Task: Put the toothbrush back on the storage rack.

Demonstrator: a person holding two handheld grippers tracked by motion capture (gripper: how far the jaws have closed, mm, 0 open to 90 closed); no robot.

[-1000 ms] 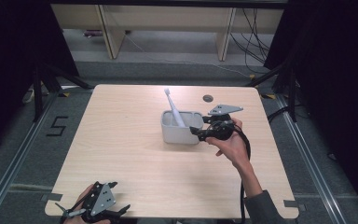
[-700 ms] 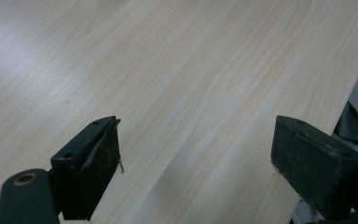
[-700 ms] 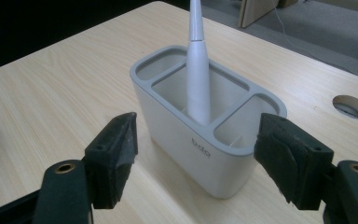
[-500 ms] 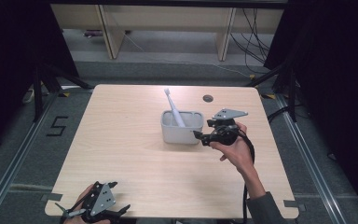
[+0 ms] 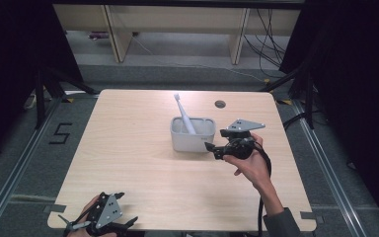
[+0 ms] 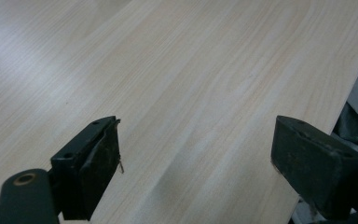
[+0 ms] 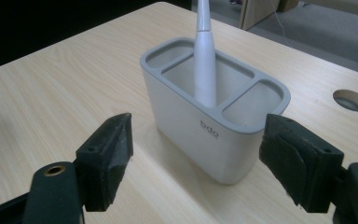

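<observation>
A grey three-compartment holder (image 5: 192,134) (image 7: 214,126) stands on the wooden table (image 5: 143,163) right of centre. A white toothbrush (image 5: 183,114) (image 7: 204,65) leans in its middle compartment, head up and tilted to the far left. My right gripper (image 5: 210,149) (image 7: 198,158) hovers just right of the holder, open, with nothing between its jaws; the holder sits a short way ahead of them. My left gripper (image 5: 128,223) (image 6: 196,168) rests at the table's near left edge, open, over bare wood.
A round cable hole (image 5: 220,104) (image 7: 351,100) lies in the table behind the holder. Shelving (image 5: 177,24) and cables stand beyond the far edge. A floor mark "5" (image 5: 60,133) lies to the left.
My right gripper has drawn back from the holder toward the near right and dropped a little. The toothbrush stays in the holder. The left gripper has barely moved.
</observation>
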